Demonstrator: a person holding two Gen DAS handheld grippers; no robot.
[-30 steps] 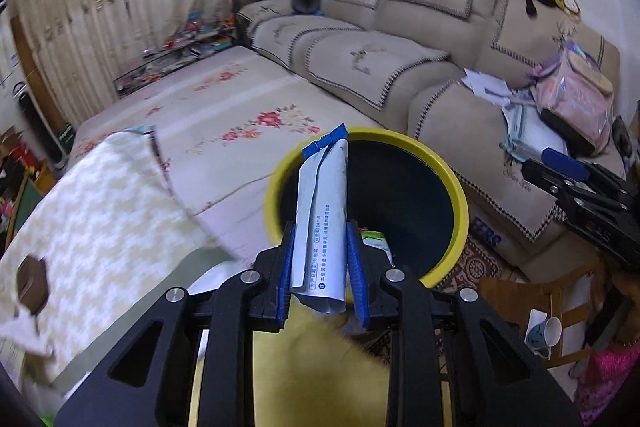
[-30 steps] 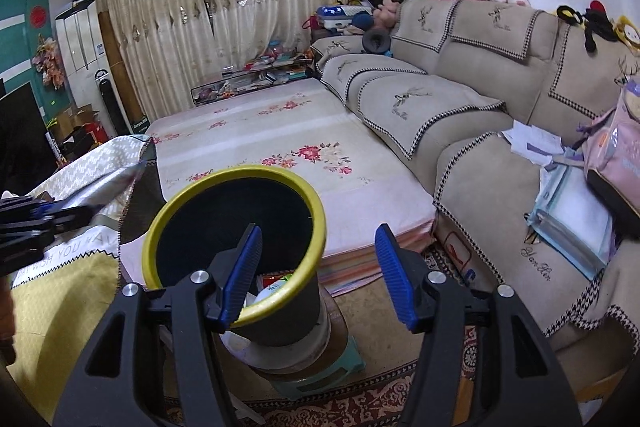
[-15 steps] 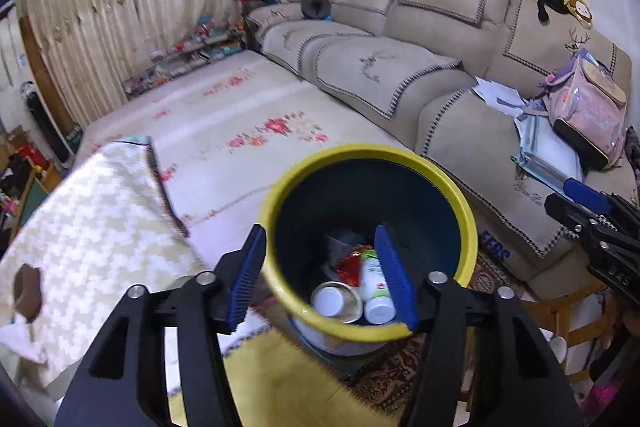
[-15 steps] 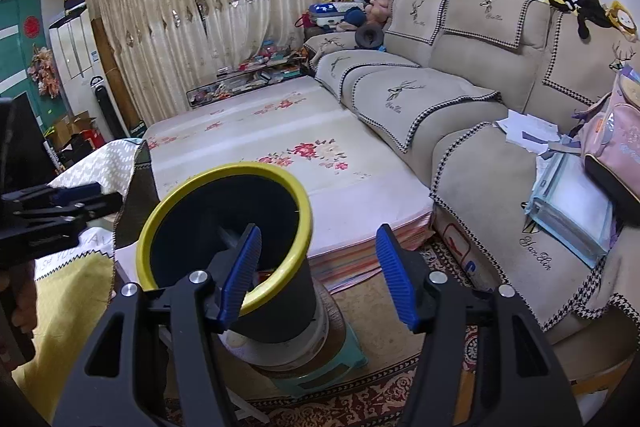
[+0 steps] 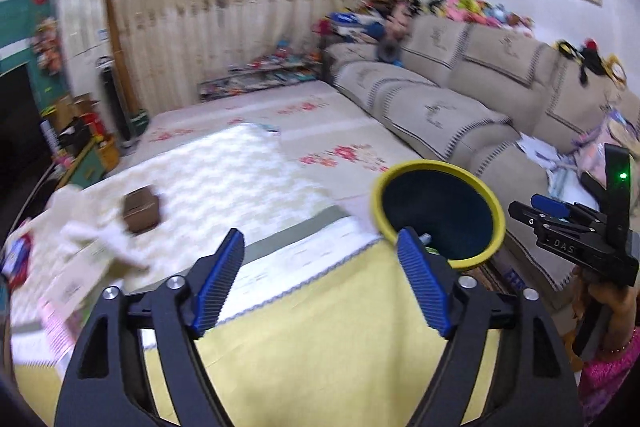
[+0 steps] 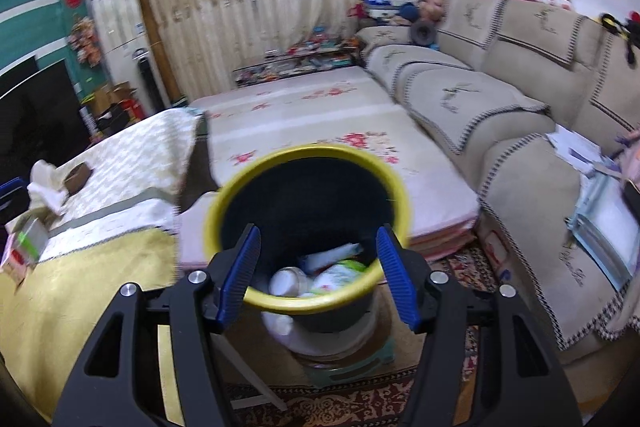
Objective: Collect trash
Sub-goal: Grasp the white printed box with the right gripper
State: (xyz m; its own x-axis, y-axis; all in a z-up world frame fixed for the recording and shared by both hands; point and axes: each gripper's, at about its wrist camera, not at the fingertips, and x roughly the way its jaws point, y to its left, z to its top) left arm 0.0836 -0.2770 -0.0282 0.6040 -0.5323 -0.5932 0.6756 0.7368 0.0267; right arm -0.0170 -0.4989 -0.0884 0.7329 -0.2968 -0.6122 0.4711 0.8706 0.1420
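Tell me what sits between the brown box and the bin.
Only bare cloth, white then yellow, between the brown box and the bin; left wrist view shows it.

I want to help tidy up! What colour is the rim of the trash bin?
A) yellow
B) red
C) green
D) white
A: the trash bin has a bright yellow ring around its dark opening, and the right wrist view shows bottles and wrappers lying inside it.

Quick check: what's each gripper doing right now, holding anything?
Left gripper: jaws opening wide, nothing between them.
Right gripper: open, empty, hovering over the yellow-rimmed bin.
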